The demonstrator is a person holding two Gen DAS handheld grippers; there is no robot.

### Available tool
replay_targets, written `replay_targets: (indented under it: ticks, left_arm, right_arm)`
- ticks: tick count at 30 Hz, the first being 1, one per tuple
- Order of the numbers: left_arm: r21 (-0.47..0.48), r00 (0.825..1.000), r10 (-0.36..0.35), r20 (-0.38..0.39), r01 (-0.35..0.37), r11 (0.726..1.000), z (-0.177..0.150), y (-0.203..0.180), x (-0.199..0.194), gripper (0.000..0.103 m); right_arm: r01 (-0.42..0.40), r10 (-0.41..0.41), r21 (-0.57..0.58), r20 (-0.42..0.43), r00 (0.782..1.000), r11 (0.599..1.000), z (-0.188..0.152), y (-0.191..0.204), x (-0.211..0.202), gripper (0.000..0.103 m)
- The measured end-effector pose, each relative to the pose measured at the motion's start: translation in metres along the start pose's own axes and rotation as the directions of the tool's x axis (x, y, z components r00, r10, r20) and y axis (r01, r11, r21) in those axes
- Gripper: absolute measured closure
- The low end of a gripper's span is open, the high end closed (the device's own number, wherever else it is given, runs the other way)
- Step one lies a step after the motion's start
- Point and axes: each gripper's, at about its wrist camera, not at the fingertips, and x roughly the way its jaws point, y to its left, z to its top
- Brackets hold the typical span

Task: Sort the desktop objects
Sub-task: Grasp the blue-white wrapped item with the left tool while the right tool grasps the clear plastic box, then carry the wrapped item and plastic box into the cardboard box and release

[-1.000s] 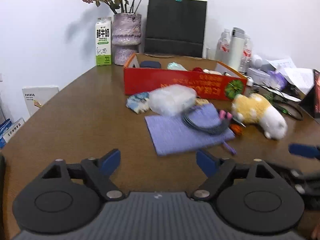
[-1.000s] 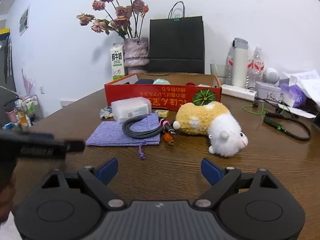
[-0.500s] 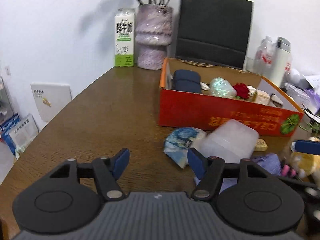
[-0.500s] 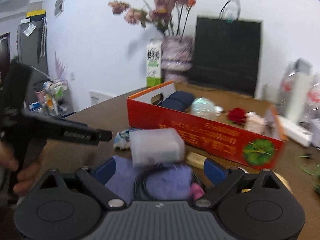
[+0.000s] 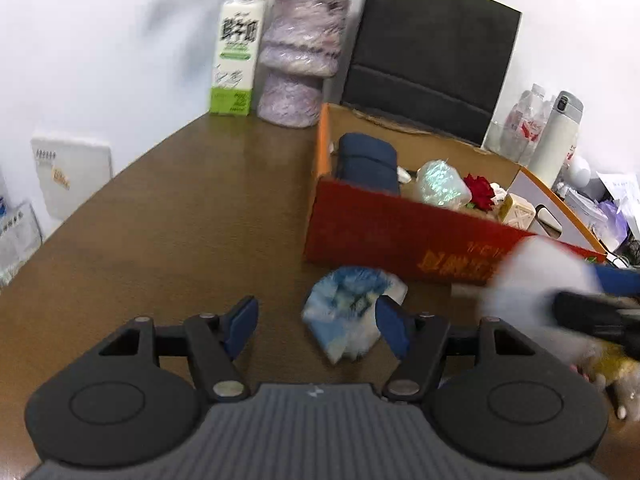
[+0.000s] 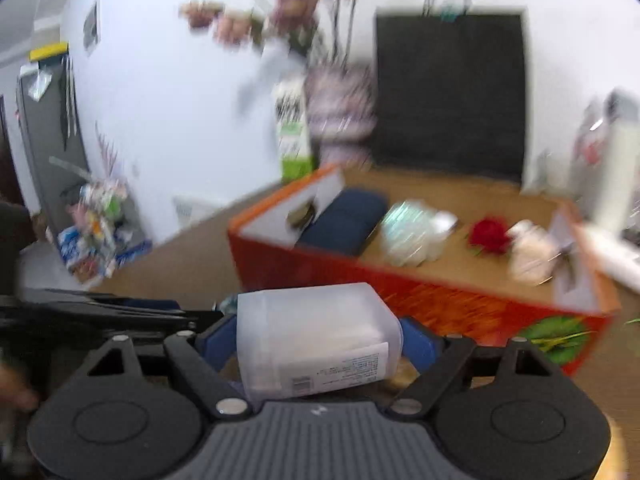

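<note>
Two grippers: my right gripper (image 6: 318, 340) clamps the translucent plastic box (image 6: 316, 338), lifted just in front of the red cardboard box (image 6: 420, 292). My left gripper (image 5: 316, 326) is spread wide, holding nothing, crumpled blue-white packet (image 5: 348, 312) between its fingers, near that box.

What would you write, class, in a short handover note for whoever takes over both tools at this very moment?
Right tool: shut on the translucent plastic box, carried near the red cardboard box.
Left tool: open, empty, at the blue-and-white packet lying on the table.
Done: dark blue case, iridescent packet and red rose lie in the red box.
Left: drop the plastic box in, then pick up the packet.
</note>
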Motion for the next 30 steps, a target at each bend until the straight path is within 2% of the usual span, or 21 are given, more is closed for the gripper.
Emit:
replay_targets:
  ticks: [2, 4, 6, 9, 15, 17, 23, 26, 30]
  left_arm:
    - [0.011, 0.999, -0.025, -0.02, 0.025, 1.0, 0.006, -0.008, 0.011, 0.041]
    - [-0.008, 0.998, -0.016, -0.058, 0.016, 1.0, 0.009, -0.013, 0.023, 0.069]
    - [0.035, 0.999, 0.002, -0.046, 0.0, 0.999, 0.005, -0.022, 0.025, 0.083]
    - [0.06, 1.0, 0.004, -0.007, -0.004, 0.998, -0.001, -0.03, 0.011, 0.091]
    - [-0.032, 0.991, 0.009, 0.137, -0.004, 0.999, -0.012, -0.035, -0.079, 0.092]
    - [-0.051, 0.988, -0.007, 0.155, 0.015, 0.999, -0.024, -0.04, -0.107, 0.092]
    - [-0.024, 0.993, -0.072, 0.096, 0.074, 0.997, -0.07, -0.06, -0.149, 0.092]
    - [0.011, 0.994, -0.083, 0.073, 0.082, 0.997, -0.087, -0.066, -0.16, 0.092]
    - [0.005, 0.995, -0.085, 0.048, 0.085, 0.996, -0.1, -0.063, -0.17, 0.092]
  right_arm:
    - [0.036, -0.037, 0.024, 0.033, 0.999, 0.999, -0.003, -0.01, -0.024, 0.018]
    - [0.08, -0.082, 0.027, 0.057, 0.995, 0.996, -0.012, -0.016, -0.044, 0.018]
    - [0.105, -0.107, 0.042, 0.052, 0.993, 0.994, -0.02, -0.022, -0.058, 0.018]
    - [0.127, -0.128, 0.07, 0.021, 0.992, 0.989, -0.036, -0.024, -0.072, 0.018]
    - [0.139, -0.142, 0.069, 0.05, 0.989, 0.988, -0.057, -0.008, -0.103, 0.019]
    - [0.151, -0.154, 0.061, 0.046, 0.987, 0.987, -0.064, 0.0, -0.109, 0.019]
    - [0.193, -0.195, 0.041, 0.037, 0.98, 0.98, -0.094, 0.028, -0.125, 0.02]
    - [0.191, -0.193, 0.062, 0.025, 0.981, 0.98, -0.111, 0.041, -0.141, 0.02]
    - [0.21, -0.211, 0.056, 0.024, 0.977, 0.976, -0.124, 0.052, -0.164, 0.02]
